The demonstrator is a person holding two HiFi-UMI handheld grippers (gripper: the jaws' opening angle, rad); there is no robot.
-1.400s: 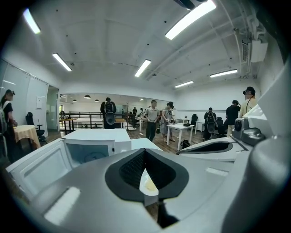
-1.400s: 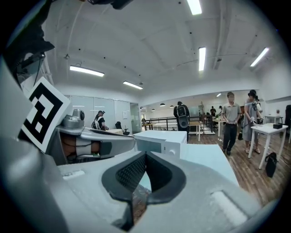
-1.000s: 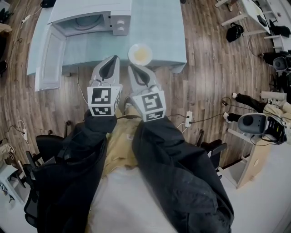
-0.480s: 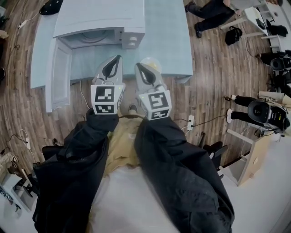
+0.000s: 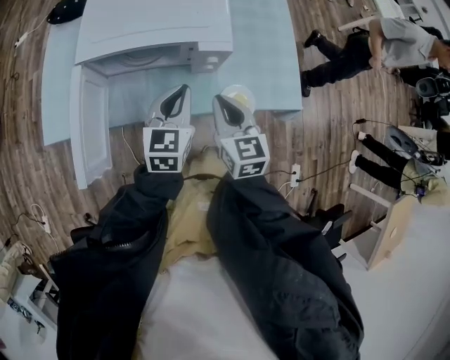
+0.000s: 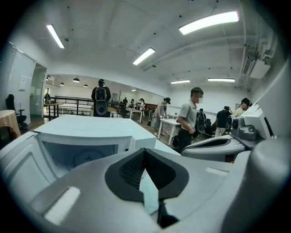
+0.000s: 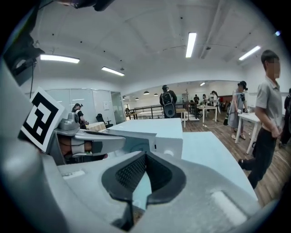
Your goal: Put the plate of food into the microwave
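Note:
The white microwave (image 5: 155, 31) stands on the pale blue table (image 5: 260, 56), its door (image 5: 90, 126) swung open to the left. A white plate with yellowish food (image 5: 240, 93) sits near the table's front edge, half hidden behind my right gripper (image 5: 219, 98). That gripper is shut and empty, its tip just left of the plate. My left gripper (image 5: 184, 88), also shut and empty, hangs over the front edge, right of the open door. In the left gripper view the microwave's open cavity (image 6: 82, 154) lies ahead to the left.
A person (image 5: 365, 49) bends over on the wood floor right of the table. A power strip (image 5: 293, 179) and cables lie below the table's front. A dark object (image 5: 67, 10) rests at the table's back left corner. Chairs stand behind me.
Both grippers have come nearer the table's front edge, and the right one now covers part of the plate. A person has moved in at the upper right.

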